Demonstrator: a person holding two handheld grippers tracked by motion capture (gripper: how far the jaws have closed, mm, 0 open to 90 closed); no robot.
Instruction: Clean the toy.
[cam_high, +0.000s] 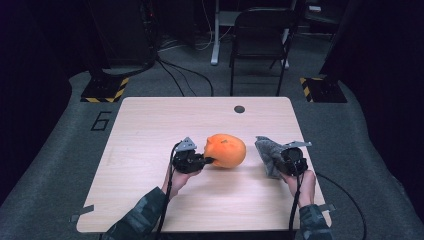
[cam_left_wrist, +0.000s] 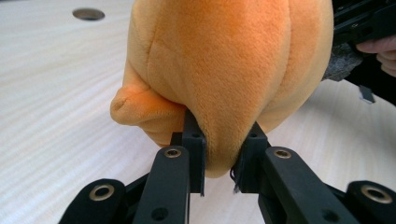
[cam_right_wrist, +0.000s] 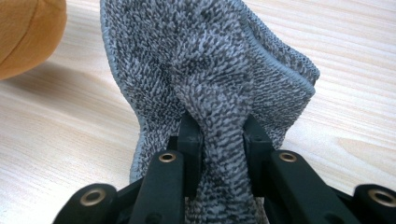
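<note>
Orange plush toy (cam_high: 226, 150) sits mid-table (cam_high: 150, 130), soft and light; my left hand-held gripper (cam_high: 204, 161) pinches a fold at its near-left side. Right of the toy, my right hand-held gripper (cam_high: 278, 159) clamps a limp grey terry cloth (cam_high: 266, 152), bunched.

High view overhead facing forward, tool views close-up, sharing table (cam_high: 150, 150)

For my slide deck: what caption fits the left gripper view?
Left gripper pinching a fold of an orange plush toy above the wooden table.
</note>
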